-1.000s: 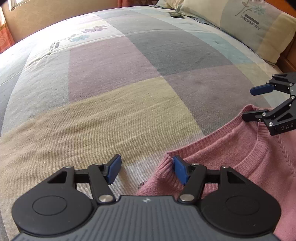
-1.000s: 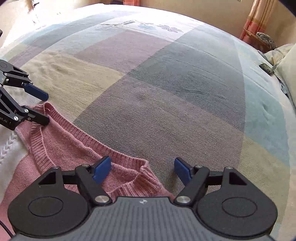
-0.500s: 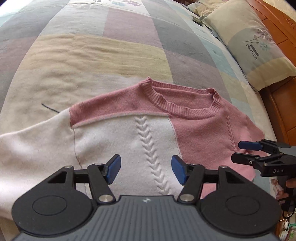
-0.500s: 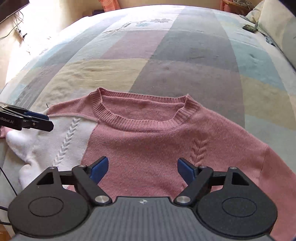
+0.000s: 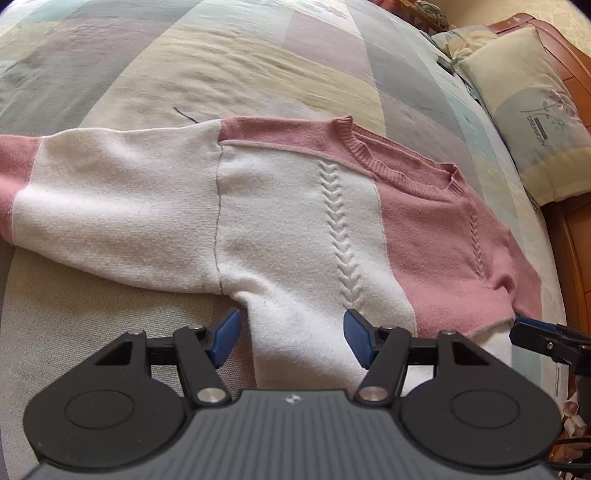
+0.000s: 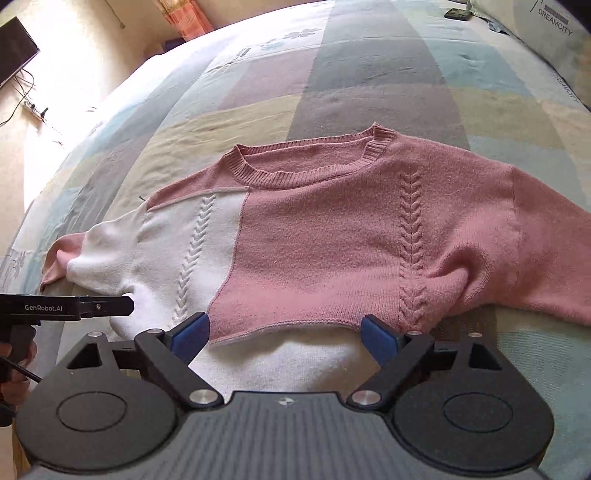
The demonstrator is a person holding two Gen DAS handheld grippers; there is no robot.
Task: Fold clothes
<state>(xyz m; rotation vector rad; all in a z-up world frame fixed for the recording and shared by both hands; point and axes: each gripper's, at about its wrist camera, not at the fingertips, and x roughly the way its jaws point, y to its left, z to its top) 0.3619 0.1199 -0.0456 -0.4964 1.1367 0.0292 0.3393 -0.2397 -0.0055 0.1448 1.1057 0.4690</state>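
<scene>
Sweater lies spread flat on the bed, nothing folded yet; left claw open and empty, right claw just opening wider, empty too.

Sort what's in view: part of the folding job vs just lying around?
Job:
- sweater, pink and white, spread flat on the bed
- left gripper, open, empty
- right gripper, jaws just been opening, nothing between them

Lying about:
- pillow at the head of the bed
- small dark object near the pillow, too small to identify
- screen by the wall
</scene>
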